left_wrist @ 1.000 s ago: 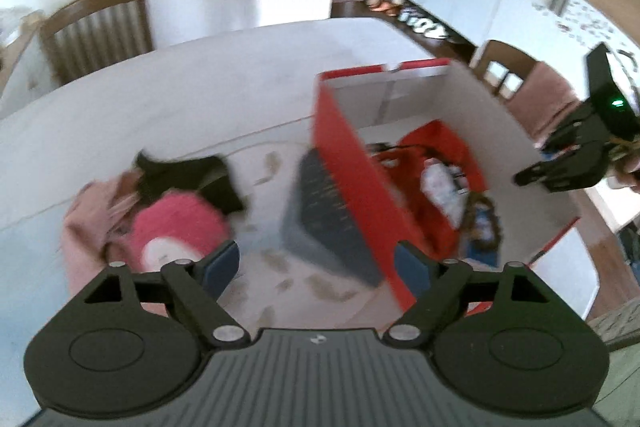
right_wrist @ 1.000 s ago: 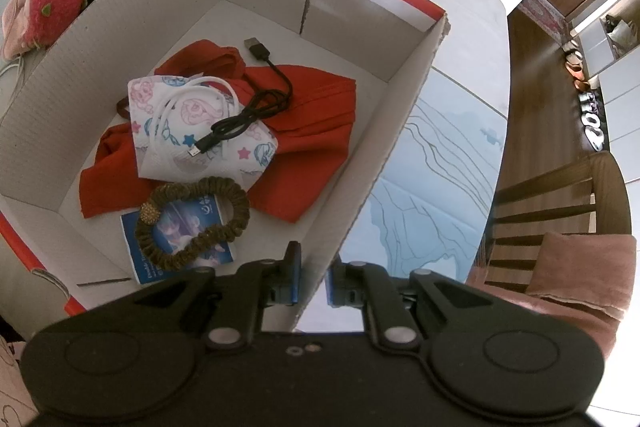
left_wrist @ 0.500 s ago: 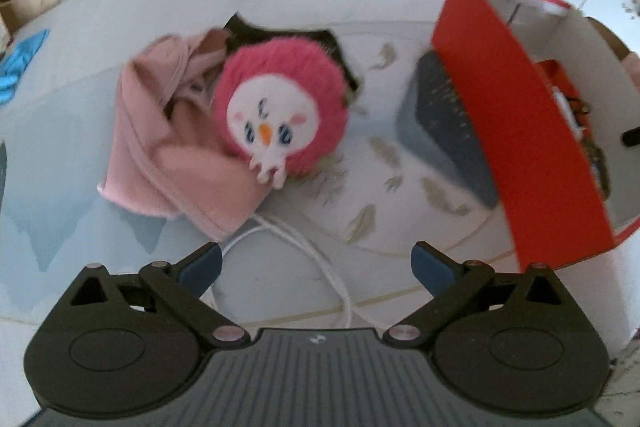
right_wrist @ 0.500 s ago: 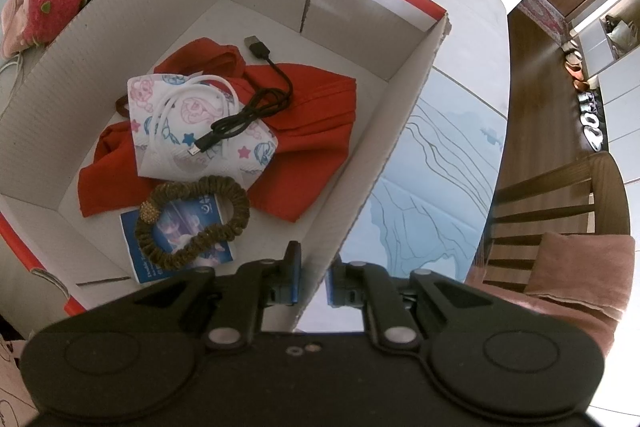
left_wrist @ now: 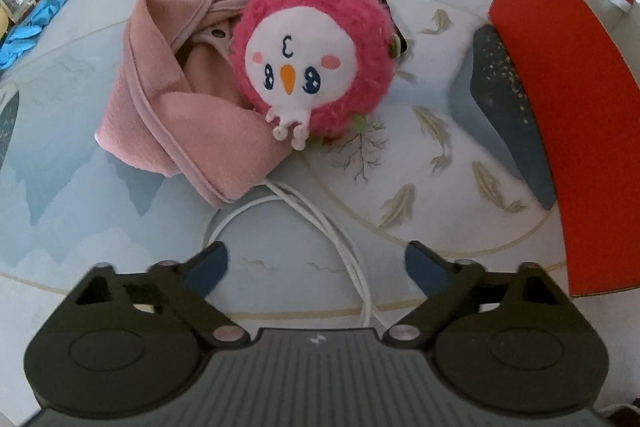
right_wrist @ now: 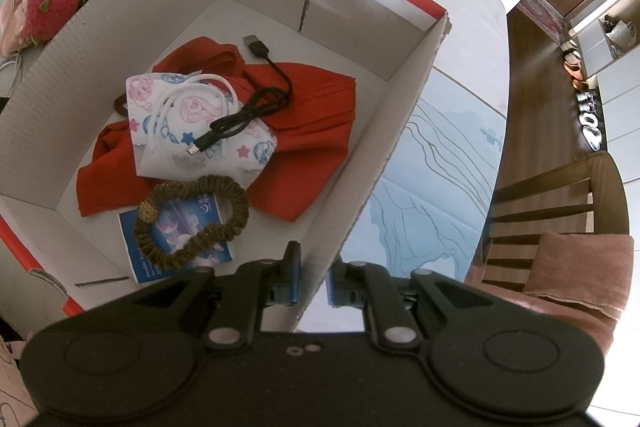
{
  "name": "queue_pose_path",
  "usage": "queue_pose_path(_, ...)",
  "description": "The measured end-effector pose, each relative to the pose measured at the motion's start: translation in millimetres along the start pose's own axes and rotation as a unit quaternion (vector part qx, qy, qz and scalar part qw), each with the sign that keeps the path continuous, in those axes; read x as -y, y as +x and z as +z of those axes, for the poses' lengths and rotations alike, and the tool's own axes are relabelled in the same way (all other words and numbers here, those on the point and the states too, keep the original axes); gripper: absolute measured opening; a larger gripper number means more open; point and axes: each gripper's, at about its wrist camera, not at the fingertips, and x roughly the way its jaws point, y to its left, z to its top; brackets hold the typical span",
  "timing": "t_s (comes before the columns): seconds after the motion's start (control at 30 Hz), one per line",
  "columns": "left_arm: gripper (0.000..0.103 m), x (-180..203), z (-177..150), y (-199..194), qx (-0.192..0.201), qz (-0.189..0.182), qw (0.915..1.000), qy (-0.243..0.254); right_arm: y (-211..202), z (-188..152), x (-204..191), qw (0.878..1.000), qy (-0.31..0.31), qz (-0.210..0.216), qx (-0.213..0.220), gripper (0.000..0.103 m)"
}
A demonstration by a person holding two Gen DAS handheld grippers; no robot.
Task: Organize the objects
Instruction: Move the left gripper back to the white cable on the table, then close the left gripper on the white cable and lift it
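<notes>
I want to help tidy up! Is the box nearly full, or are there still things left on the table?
Already in the box: red cloth, patterned mask, black cable, scrunchie, leaflet. The right gripper pinches the box wall. The left gripper, jaws closing on nothing, hangs over the white cable. Pink plush and pink cloth still wait.

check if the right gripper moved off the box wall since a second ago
No. The right gripper stays clamped on the box wall, framed the same against the wooden chair.
</notes>
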Motion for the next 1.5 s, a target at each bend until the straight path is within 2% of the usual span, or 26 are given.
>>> queue_pose_path(0.03, 0.079, 0.3, -0.1, 1.0, -0.002, 0.001, 1.0, 0.0, 0.1, 0.0, 0.2, 1.0, 0.0, 0.0, 0.0, 0.011)
queue_pose_path(0.17, 0.076, -0.8, -0.2, 2.0, -0.004, 0.0, 0.9999, -0.012, 0.4, 0.1, 0.3, 1.0, 0.0, 0.0, -0.001, 0.012)
queue_pose_path(0.3, 0.053, 0.0, 1.8, -1.6, -0.001, -0.007, 0.9998, -0.017, 0.7, 0.4, 0.2, 1.0, 0.0, -0.001, -0.001, 0.012)
queue_pose_path(0.43, 0.019, 1.7, 3.4, -4.6, -0.004, -0.01, 0.9999, -0.011, 0.9, 0.3, 0.3, 1.0, 0.0, -0.001, -0.001, 0.012)
queue_pose_path(0.5, 0.01, 3.8, 2.4, -5.8, -0.008, -0.015, 0.9998, -0.005, 0.9, 0.3, 0.2, 1.0, 0.0, 0.0, -0.001, 0.012)
queue_pose_path(0.73, 0.005, -1.2, -4.4, -11.6, -0.015, -0.03, 0.9992, -0.021, 1.3, 0.2, 0.2, 1.0, -0.001, -0.001, -0.001, 0.012)
queue_pose_path(1.03, 0.003, -11.6, -6.2, -51.1, 0.001, -0.098, 0.9932, -0.062, 1.2, 0.2, 0.3, 1.0, -0.002, -0.002, -0.001, 0.012)
queue_pose_path(1.3, 0.002, 18.6, 4.6, -96.6, 0.04, -0.171, 0.9841, -0.023, 1.4, 0.4, 0.0, 1.0, -0.002, -0.002, -0.001, 0.012)
queue_pose_path(1.5, 0.002, 44.3, 25.0, -124.1, 0.075, -0.195, 0.9778, 0.014, 1.4, 0.3, 0.1, 1.0, -0.003, -0.003, -0.001, 0.012)
